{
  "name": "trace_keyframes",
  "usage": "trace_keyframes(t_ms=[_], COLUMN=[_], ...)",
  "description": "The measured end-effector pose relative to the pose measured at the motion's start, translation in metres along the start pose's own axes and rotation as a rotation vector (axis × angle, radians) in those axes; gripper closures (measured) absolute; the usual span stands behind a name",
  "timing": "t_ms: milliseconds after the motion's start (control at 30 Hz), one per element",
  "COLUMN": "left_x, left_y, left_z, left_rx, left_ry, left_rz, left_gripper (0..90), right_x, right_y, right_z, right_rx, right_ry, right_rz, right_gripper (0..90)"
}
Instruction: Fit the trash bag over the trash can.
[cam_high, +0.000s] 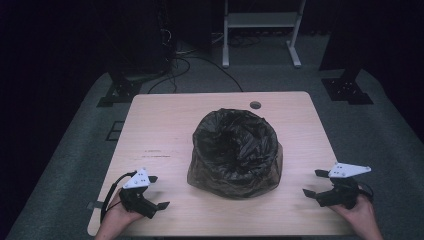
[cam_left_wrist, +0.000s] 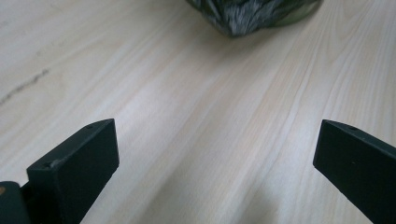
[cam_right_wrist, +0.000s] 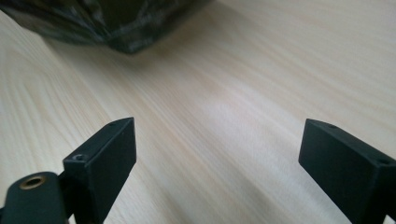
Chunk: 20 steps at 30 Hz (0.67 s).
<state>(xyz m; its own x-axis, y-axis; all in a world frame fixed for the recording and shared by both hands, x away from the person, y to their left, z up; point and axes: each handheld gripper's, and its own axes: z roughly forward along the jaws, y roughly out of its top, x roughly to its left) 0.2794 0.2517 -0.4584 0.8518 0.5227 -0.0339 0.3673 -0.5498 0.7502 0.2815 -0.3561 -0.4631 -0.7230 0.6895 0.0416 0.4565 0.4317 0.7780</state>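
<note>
While your left gripper (cam_high: 156, 192) and right gripper (cam_high: 314, 183) rest wide open, empty, near the desk's (cam_high: 160, 125) front corners, the black bag (cam_high: 235, 152) at mid-desk remains untouched, so everything is left.

My left gripper (cam_high: 157, 192) and right gripper (cam_high: 314, 183) are black, each topped by a pale grey plate with small dark dots. The fingers (cam_left_wrist: 74, 168) I see up close are matt black. The bag (cam_high: 235, 152) is glossy black, crinkled, going see-through brownish at its skirt. The counter (cam_high: 160, 130) is light wood with fine straight grain and a faint dark scuff.
</note>
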Motion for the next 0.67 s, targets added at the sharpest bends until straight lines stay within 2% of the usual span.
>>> trace_keyframes(t_ms=[33,67,133,233,300,667], left_x=[0.0,0.001,0.0,0.0,-0.001,-0.002], left_y=[0.0,-0.003,-0.008,-0.012,-0.014,-0.018], left_z=[0.0,0.002,0.004,0.006,0.007,0.012], left_rx=[0.0,0.02,0.029,0.034,0.041,0.058], left_ry=[0.0,0.002,-0.008,-0.013,-0.014,-0.025], left_rz=[0.0,-0.001,-0.01,-0.014,-0.017,-0.016], left_gripper=[0.0,0.0,0.0,0.0,0.0,0.0], right_x=[0.0,-0.001,-0.001,-0.001,0.0,0.001], right_y=[0.0,-0.003,-0.013,-0.018,-0.019,-0.019], right_z=[0.0,0.002,0.009,0.013,0.015,0.015], right_rx=[0.0,0.006,0.038,0.047,0.069,0.074], right_ry=[0.0,-0.003,-0.012,-0.008,-0.029,-0.037], right_rz=[0.0,0.0,0.005,0.006,-0.002,-0.007], right_gripper=[10.0,9.9,10.0,10.0,9.9,10.0])
